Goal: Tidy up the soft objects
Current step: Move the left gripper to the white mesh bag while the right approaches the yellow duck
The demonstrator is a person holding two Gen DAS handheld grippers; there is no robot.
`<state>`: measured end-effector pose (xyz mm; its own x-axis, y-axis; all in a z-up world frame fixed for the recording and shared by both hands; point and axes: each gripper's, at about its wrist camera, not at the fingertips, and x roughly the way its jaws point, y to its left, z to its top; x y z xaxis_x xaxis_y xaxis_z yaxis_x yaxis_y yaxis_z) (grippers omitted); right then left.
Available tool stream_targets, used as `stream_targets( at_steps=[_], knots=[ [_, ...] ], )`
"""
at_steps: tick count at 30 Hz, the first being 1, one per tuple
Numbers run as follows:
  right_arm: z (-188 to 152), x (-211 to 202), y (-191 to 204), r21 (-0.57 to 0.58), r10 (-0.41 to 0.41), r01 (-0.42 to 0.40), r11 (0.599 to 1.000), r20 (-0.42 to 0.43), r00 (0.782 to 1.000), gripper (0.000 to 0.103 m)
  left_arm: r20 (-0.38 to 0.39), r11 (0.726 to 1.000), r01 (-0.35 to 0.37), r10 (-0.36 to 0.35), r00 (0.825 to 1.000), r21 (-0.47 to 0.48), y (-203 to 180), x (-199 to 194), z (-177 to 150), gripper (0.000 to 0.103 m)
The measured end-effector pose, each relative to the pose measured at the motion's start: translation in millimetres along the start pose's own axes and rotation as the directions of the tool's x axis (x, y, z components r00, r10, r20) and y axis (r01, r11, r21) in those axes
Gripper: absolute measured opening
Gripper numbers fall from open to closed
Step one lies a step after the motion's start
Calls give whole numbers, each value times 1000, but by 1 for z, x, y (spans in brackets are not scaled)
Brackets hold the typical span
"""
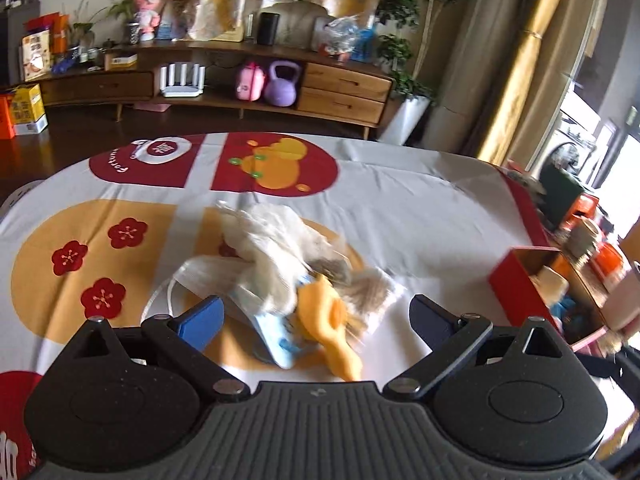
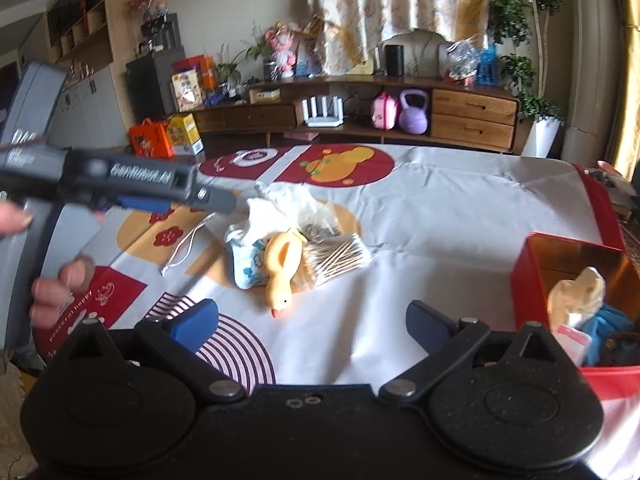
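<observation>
yellow rubber duck point(image 2: 282, 270) at centre of patterned tablecloth point(image 2: 440, 216), lying head toward the camera, touching a blue-and-white cloth pouch point(image 2: 246, 266) on its left and a clear pack of cotton swabs point(image 2: 336, 258) on its right; crumpled white cloth point(image 2: 288, 200) just behind. same heap seen close and blurred in left wrist view: duck point(image 1: 332, 320), pouch point(image 1: 276, 332), white cloth point(image 1: 272, 240). left gripper point(image 1: 316, 316) fingers spread wide, just short of the heap, holding nothing. right gripper point(image 2: 312, 320) fingers likewise spread, empty, nearer than the duck. red tin box point(image 2: 532, 280) at table's right edge, containing cream and blue soft items.
</observation>
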<state>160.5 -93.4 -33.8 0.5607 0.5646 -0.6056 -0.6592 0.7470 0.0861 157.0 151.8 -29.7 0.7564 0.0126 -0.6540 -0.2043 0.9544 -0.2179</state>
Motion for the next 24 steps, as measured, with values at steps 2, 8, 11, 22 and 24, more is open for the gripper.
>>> stream_targets(
  at_steps=[2, 8, 11, 22, 24],
  knots=[
    [1, 10, 2, -12, 6, -7, 1000, -12, 1000, 99, -3, 1000, -13, 13, 1000, -14, 7, 10, 7, 100],
    [6, 40, 7, -42, 23, -25, 999, -51, 998, 94, -7, 996, -82, 82, 997, -19, 15, 42, 28, 100],
    [9, 59, 9, -58, 33, -37, 998, -72, 997, 92, -10, 994, -106, 106, 994, -19, 18, 61, 39, 100],
    [18, 121, 22, -115, 71, -85, 990, -122, 990, 79, -88, 986, -161, 156, 984, -51, 31, 136, 55, 100],
    [20, 132, 24, -122, 74, -90, 989, -129, 989, 76, -106, 984, -168, 161, 981, -62, 34, 147, 55, 100]
  ],
)
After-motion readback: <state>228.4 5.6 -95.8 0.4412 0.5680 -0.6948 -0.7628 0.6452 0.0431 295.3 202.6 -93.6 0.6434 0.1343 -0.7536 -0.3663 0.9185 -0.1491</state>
